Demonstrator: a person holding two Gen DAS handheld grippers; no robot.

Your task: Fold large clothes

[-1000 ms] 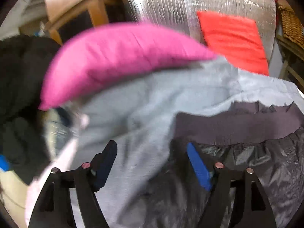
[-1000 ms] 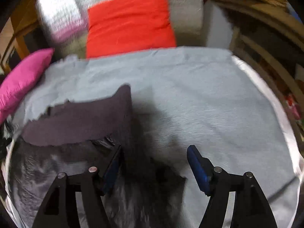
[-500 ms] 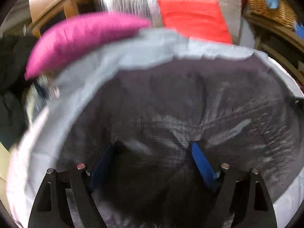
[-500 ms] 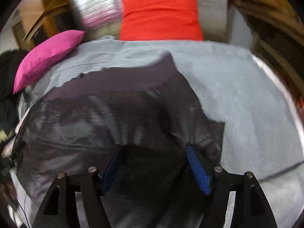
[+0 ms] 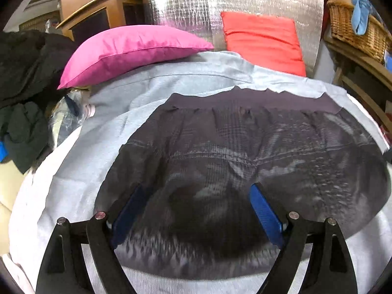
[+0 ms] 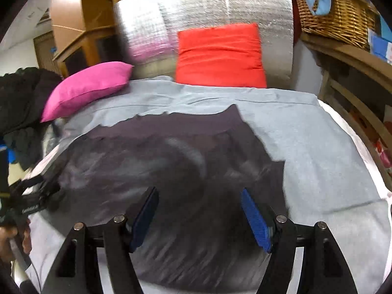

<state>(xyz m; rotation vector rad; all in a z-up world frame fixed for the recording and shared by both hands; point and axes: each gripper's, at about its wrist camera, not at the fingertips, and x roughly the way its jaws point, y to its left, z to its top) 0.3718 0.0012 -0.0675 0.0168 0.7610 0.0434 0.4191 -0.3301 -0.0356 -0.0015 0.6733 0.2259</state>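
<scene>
A pink pillow (image 5: 132, 49) and red cushion (image 5: 264, 41) bordered the grey sheet (image 5: 73, 183). Both the left gripper (image 5: 198, 208) and right gripper (image 6: 198, 215) hung released above the dark garment (image 5: 245, 152).

No legible text or labels

Dark grey garment (image 5: 245, 147) lay spread flat on the light grey sheet, ribbed waistband at its far edge, toward the cushions. Fabric thin, slightly shiny, with a fine check pattern and a stitched seam running across its middle. Waistband edge looked wavy, one corner peaked up on the right side in the right wrist view (image 6: 171, 161). Near edge blurred, shape there unclear.
</scene>
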